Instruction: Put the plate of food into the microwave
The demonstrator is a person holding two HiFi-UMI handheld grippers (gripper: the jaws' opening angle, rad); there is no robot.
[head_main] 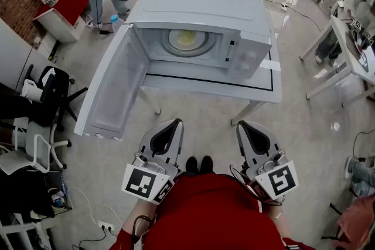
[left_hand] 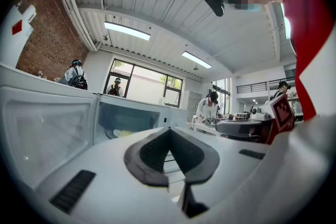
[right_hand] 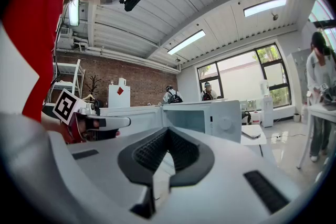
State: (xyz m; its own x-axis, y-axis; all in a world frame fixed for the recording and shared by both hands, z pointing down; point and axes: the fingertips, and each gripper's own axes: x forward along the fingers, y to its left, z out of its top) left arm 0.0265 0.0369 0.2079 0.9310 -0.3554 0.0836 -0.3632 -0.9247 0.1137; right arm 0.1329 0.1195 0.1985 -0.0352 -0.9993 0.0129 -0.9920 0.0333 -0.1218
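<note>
Both my white grippers, left (head_main: 174, 123) and right (head_main: 242, 125), sit closed and empty at lower centre, I judge because the round plate of yellow food (head_main: 187, 39) already rests inside the open white microwave (head_main: 193, 0), upper centre.

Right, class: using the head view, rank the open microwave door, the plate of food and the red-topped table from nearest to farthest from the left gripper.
1. The microwave door, swung open, just ahead-left of the left gripper.
2. The plate of food, inside the microwave, straight ahead.
3. The red-topped table, far left corner.
</note>
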